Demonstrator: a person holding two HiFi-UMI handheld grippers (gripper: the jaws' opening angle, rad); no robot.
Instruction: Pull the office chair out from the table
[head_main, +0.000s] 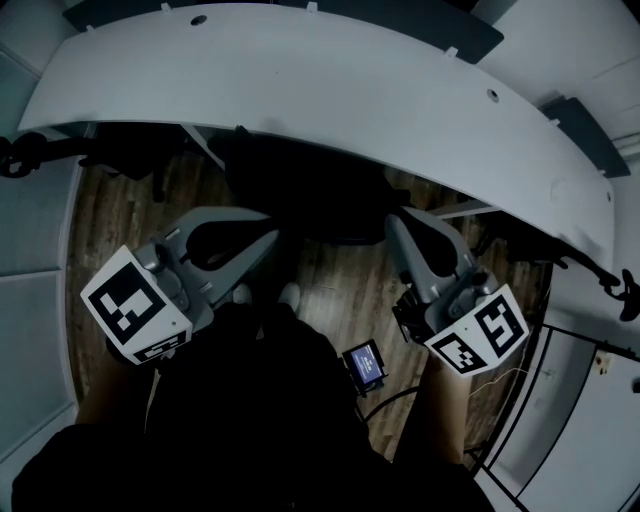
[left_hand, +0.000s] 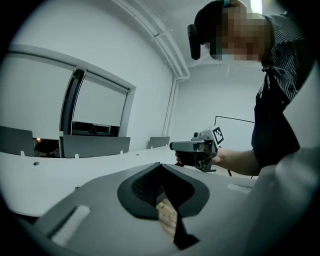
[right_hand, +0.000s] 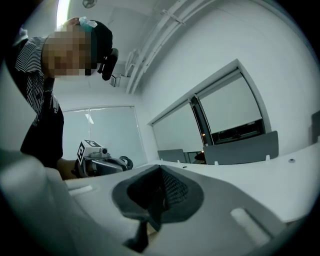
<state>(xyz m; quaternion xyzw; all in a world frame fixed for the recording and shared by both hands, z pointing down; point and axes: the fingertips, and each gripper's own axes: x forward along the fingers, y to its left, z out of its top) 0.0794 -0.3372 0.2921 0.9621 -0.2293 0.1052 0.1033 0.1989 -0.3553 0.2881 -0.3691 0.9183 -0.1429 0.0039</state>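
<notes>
A dark office chair (head_main: 310, 190) stands tucked under the near edge of the curved white table (head_main: 300, 80). My left gripper (head_main: 270, 238) reaches toward the chair's left side and my right gripper (head_main: 393, 222) toward its right side, both shut with nothing between the jaws. Whether either tip touches the chair I cannot tell. In the left gripper view the shut left gripper (left_hand: 161, 165) shows black chair mesh (left_hand: 147, 187) through its opening, with the right gripper (left_hand: 197, 147) beyond. The right gripper view shows the shut right gripper (right_hand: 160, 167) over chair mesh (right_hand: 172, 187).
Wood floor (head_main: 340, 280) lies under the table, with my shoes (head_main: 290, 295) on it. A small device with a blue screen (head_main: 365, 362) hangs by my waist. Dark partition screens (head_main: 590, 140) stand on the table's far edge. Other chair parts (head_main: 20, 155) show at far left.
</notes>
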